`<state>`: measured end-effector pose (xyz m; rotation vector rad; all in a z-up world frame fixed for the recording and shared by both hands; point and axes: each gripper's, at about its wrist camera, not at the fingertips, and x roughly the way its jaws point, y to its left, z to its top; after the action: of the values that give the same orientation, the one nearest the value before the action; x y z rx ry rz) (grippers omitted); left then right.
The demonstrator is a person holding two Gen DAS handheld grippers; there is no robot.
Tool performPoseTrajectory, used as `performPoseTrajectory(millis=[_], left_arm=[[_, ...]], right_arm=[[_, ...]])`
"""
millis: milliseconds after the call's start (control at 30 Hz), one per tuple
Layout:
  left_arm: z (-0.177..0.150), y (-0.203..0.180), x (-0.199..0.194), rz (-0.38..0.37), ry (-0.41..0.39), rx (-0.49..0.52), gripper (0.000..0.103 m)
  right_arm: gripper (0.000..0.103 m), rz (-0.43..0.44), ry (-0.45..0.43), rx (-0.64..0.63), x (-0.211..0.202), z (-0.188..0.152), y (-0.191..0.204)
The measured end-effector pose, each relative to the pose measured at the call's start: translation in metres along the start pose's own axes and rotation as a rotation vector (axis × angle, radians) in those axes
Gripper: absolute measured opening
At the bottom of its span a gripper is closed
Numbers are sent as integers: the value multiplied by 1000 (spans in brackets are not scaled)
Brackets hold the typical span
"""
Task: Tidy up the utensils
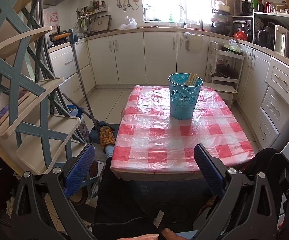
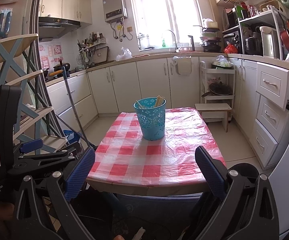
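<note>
Both your left gripper (image 1: 144, 168) and right gripper (image 2: 144, 170) gape wide, empty. Straight ahead, well apart, the perforated turquoise plastic bucket (image 1: 185, 96) holds pale wooden chopsticks (image 1: 192, 78). Reach carelessly and you'll likely tip it; the slick red-checked plastic tablecloth (image 1: 164, 138) lets it slide.

A red-checked plastic tablecloth (image 1: 164, 136) is covering the small table. A mop handle (image 1: 82, 80) is leaning beside the tiered shelf rack (image 1: 34, 104), and a white step stool (image 2: 213, 108) is standing near the cabinets (image 2: 152, 80).
</note>
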<state>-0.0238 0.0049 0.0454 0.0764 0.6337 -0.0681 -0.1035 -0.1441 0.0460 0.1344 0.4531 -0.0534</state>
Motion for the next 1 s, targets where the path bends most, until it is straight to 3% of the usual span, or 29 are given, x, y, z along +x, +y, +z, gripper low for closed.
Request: performPoseTrajectory(millis=[1000], left_arm=[[0, 3, -10, -23, -28, -21, 95]], right_arm=[[96, -3, -5, 1, -3, -1, 0]])
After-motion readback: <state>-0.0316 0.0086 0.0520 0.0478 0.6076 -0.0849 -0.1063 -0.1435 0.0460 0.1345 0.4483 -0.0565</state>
